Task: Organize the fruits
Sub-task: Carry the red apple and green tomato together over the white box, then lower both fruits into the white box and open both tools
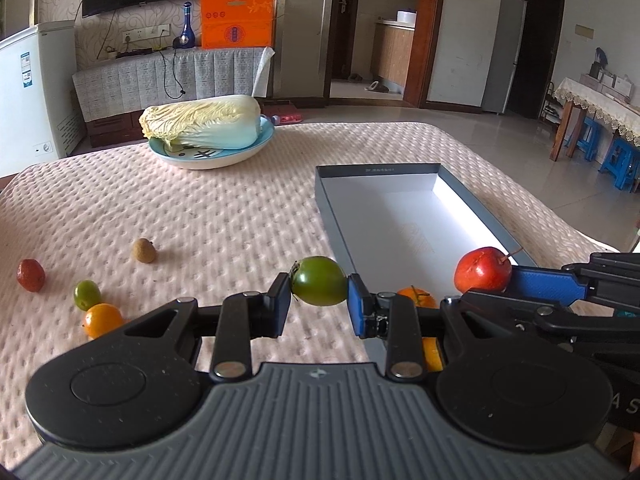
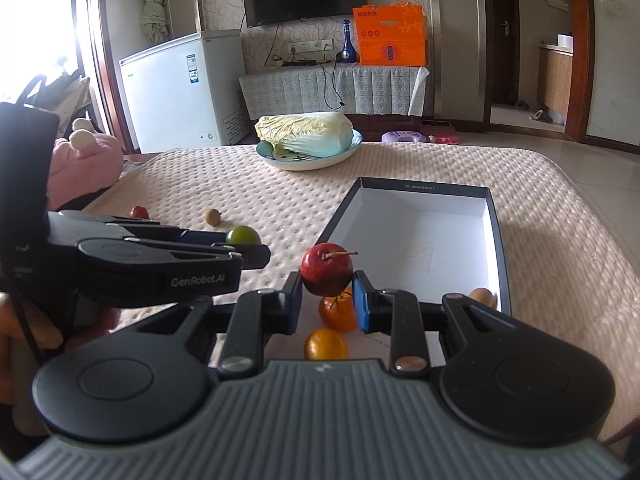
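Inside box (image 2: 424, 240), near end: two orange fruits, one brown. Left gripper (image 1: 319, 294) jaws pinching green fruit (image 1: 319, 280); right gripper (image 2: 328, 294) jaws pinching red fruit (image 2: 326, 270). At 9 o'clock on bed (image 1: 200, 220), four fruits left.

The right tongs (image 2: 328, 294) hold a red apple (image 2: 326, 269) above two orange fruits (image 2: 335, 312) beside the box (image 2: 424, 236).

green tomato (image 1: 319, 281) pinched, red apple (image 2: 327, 270) pinched
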`<state>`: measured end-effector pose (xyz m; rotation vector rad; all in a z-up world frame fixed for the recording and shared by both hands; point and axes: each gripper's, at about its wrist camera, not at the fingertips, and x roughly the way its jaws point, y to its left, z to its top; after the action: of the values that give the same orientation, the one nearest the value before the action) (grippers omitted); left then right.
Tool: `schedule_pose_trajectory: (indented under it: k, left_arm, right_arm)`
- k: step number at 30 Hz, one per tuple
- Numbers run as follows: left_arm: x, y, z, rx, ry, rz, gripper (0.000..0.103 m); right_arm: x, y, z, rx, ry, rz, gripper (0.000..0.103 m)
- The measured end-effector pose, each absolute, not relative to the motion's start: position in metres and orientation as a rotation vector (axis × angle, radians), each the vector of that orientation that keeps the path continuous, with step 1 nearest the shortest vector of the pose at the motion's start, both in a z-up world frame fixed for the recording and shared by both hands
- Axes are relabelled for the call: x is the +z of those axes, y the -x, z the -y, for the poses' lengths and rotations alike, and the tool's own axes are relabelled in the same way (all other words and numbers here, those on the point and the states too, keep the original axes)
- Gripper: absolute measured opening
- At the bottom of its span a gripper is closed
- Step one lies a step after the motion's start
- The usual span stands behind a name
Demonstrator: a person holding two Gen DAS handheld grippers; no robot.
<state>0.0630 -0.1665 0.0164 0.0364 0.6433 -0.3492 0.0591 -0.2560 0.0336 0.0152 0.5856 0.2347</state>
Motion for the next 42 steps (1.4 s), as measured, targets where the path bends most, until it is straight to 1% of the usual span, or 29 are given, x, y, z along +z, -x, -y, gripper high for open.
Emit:
schedule_pose_trajectory:
  k: [26, 42]
  left_arm:
    - [0.001, -0.071, 0.237, -0.434, -0.053, -0.669, 0.035]
    - [-0.006, -0.088, 0.252, -0.426, -0.012, -0.691, 0.036]
  right_arm:
    - [0.03, -0.04, 0.298, 0.171, -0.01, -0.618, 0.03]
    - [0.03, -0.035, 0.311, 0.16, -0.022, -0.623, 0.03]
